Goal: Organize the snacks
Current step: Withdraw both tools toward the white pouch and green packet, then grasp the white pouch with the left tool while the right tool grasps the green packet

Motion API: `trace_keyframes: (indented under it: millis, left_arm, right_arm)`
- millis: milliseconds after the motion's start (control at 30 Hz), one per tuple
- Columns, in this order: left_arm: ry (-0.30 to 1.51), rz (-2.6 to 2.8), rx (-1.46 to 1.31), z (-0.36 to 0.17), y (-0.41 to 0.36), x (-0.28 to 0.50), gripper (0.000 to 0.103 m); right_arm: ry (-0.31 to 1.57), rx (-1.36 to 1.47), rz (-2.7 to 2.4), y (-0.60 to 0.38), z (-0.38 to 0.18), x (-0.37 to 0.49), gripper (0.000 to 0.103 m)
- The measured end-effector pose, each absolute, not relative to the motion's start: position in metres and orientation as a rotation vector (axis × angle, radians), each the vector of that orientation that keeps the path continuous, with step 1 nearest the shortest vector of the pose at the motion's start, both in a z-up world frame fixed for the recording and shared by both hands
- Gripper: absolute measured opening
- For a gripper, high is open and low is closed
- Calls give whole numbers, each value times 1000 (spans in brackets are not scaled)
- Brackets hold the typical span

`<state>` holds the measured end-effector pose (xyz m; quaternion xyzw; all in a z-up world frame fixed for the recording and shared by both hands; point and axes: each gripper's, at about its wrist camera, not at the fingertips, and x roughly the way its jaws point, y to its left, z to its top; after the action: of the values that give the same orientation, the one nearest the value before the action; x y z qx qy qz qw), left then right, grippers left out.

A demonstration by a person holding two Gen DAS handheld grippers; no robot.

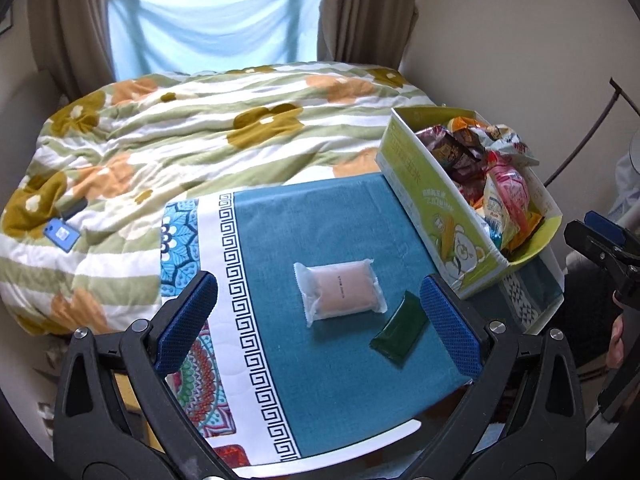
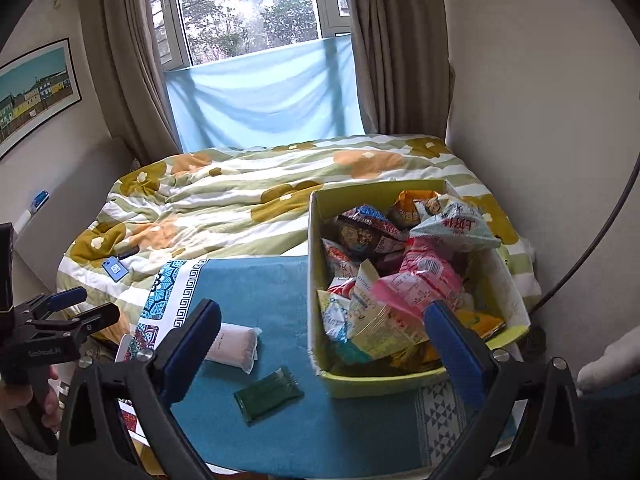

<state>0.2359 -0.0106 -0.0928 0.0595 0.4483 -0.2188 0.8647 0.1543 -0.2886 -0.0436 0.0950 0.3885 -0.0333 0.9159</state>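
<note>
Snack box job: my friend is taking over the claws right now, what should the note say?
Left claw: open, empty, hanging over the pale packet.
Right claw: open, empty, near the box.
Snack box: on the blue cloth, already full of packets.
Left out: the pale packet and the dark green packet, side by side on the cloth.
To do: put both away.

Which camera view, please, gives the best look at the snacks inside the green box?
The right wrist view: it looks down into the green box, so the snack packets show across the whole opening. The left wrist view sees the box from its side, with only the packet tops above the wall.
</note>
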Motion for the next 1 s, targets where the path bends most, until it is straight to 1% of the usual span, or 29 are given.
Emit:
trace_keyframes:
  millis: [200,367,500,633,767,1000]
  left_arm:
    - [955,-650,371,-134,-24,263,101]
    - [959,-803,538,-165,-49,279,101]
    - [981,-898,691,-195,-78,285,101]
    - [962,-968,848,-225,-98,281,101]
    - [989,-1004,908,-251,-107,286,101]
    - [1020,-1047,889,-278,-113,297,101]
  right_arm:
    - [868,216,-182,-258,-74,153,101]
    - [922,239,-303,-244,-99,149,101]
    - [972,252,-386,-234,-126,147,101]
    - [1029,309,-409,-225,-160,151,101]
    - [1093,332,-421,-218,-193,162,101]
    - [1124,400,-440,-219,-234,169,101]
